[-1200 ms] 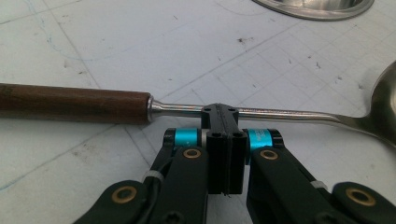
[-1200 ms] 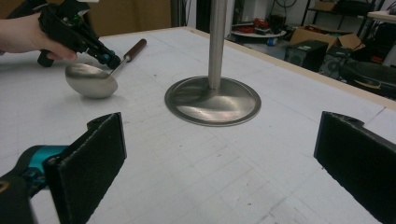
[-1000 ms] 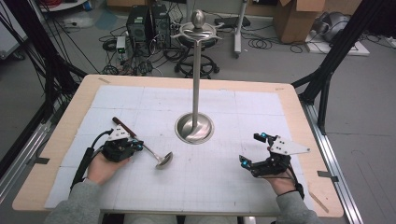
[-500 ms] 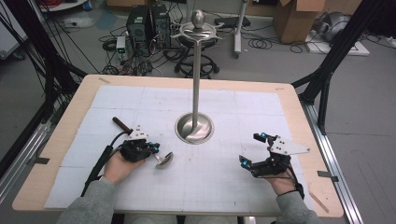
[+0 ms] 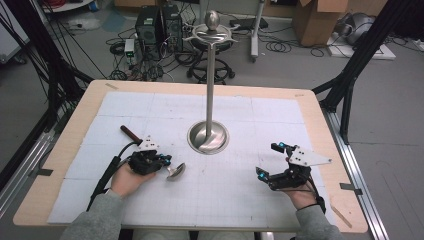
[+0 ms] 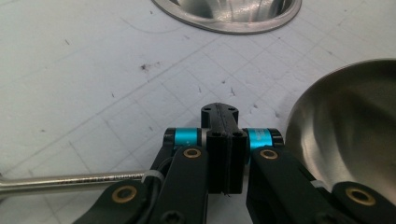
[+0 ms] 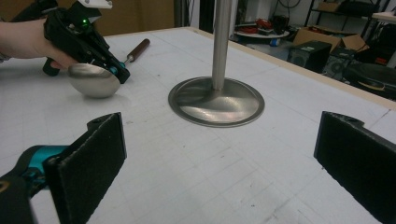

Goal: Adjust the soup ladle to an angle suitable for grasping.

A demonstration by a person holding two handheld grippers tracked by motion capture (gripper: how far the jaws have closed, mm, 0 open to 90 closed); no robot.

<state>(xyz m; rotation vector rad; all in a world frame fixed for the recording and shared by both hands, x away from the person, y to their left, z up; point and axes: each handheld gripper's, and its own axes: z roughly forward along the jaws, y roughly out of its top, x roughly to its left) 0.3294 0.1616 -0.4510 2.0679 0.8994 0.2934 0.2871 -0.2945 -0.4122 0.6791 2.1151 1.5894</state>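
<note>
Here the left tool (image 5: pixel 162 161) is clenched on the thin steel shaft of a long ladle with a polished steel bowl and dark wooden grip (image 5: pixel 175 171); the bowl rests on the white gridded worktop (image 5: pixel 235 200) just beside the jaws. The right tool (image 5: pixel 266 176) is released, jaws wide, holding nothing. Risk: gripped near the bowl, the long handle could lever the ladle round or slip. Count: one ladle, one tall steel pole stand on a round dished base (image 5: pixel 208 137), two tools.

Metal stand (image 5: pixel 209 135) with tall pole blocks table centre. Ladle (image 5: pixel 172 171) lies left of it, near the base. Bare mat (image 5: pixel 225 195) between the two grippers, passable.
</note>
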